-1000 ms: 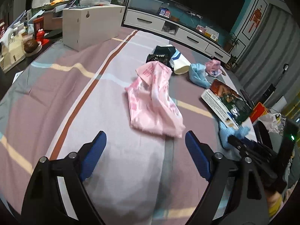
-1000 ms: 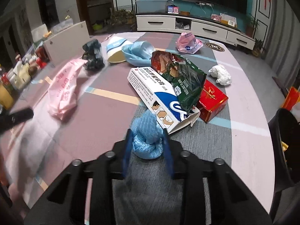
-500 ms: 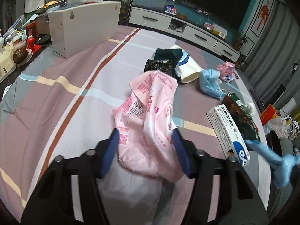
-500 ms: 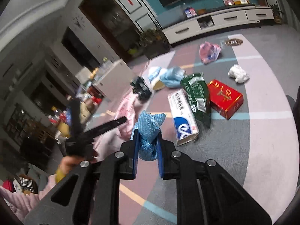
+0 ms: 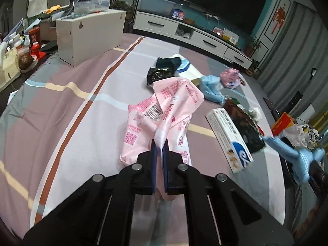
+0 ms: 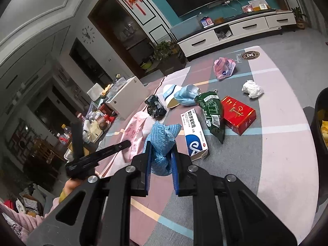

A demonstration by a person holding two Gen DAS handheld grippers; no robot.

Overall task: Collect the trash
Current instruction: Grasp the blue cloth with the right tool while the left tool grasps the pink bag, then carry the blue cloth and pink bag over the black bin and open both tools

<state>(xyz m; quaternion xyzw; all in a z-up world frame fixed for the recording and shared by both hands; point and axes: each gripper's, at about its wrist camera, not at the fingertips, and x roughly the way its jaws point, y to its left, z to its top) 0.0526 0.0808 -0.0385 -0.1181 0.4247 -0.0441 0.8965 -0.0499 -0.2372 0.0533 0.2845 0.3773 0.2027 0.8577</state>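
Your left gripper [image 5: 159, 146] has its jaws pressed nearly together, pinching a fold of the crumpled pink plastic wrapper w/ magenta print and a barcode [image 5: 164, 110]. The wrapper's near end is bunched up between the blue pads; the rest lies on the table covered in a pink, grey and white striped cloth [image 5: 71, 106].

Left of that, at the table's far edge, sits a white cardboard box w/ a keyhole cut-out [image 5: 90, 34]. Past the wrapper: a crumpled dark green foil packet [image 5: 161, 74], touching a white paper cup w/ blue trim lying on its side [image 5: 187, 70], then a light blue disposable mask [image 5: 211, 88] and a small pink plastic bag [image 6: 223, 68] further back.

Right of the wrapper, a long white-and-blue medicine carton [image 6: 193, 132] lies flat, w/ a dark green snack bag [image 6: 212, 113] overlapping its right side. Next to the bag, touching it, is a red rectangular box w/ gold print [image 6: 238, 113]; a white crumpled tissue [image 6: 252, 89] sits apart behind it.

Your right gripper [image 6: 161, 160] is up off the table, jaws closed on a bunched blue textured cloth-like wad [image 6: 163, 143], which sticks up out of the pads. In the left view the same wad [image 5: 297, 155] hangs at the far right, past the table edge. A black bin rim [image 6: 319, 127] shows at the right edge of the right view; can't tell how near the wad is to it.
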